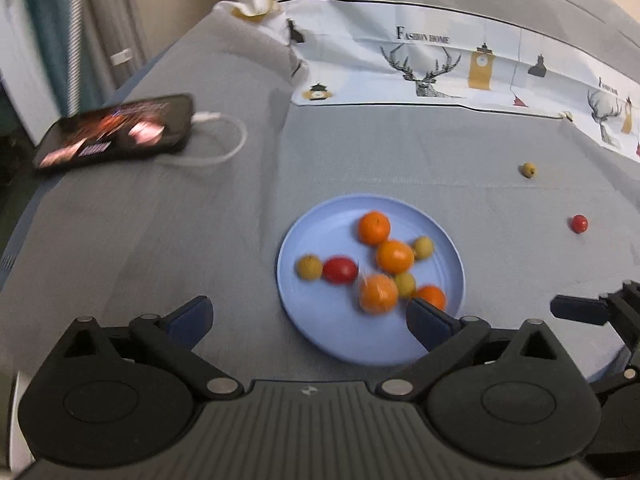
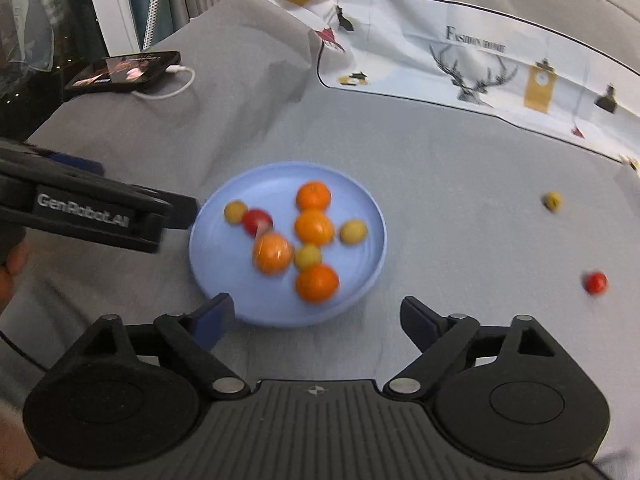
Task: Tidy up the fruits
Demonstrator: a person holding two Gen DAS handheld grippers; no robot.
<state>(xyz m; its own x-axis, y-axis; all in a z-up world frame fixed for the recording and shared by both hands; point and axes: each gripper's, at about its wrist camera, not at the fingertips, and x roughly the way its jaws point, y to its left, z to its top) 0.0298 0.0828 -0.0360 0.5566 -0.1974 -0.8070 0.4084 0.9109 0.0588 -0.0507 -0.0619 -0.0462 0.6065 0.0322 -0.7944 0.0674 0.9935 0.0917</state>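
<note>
Off the plate (image 1: 320, 344), toward the bed's right edge: red tomato (image 1: 579, 223), yellow fruit (image 1: 528, 169). Small, round, probably roll-prone and soft; pinch across the middle, lightly. Left gripper (image 1: 308, 318) and right gripper (image 2: 316, 316) both spread wide, empty.

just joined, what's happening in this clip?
A person with handheld tongs in each hand is gathering fruit onto a round light-blue plate on a grey bedsheet. The plate holds four oranges, three small yellow fruits and a red one. The left tongs and right tongs both stand open and empty near the plate. A small yellow fruit and a small red fruit lie loose on the sheet.
</note>
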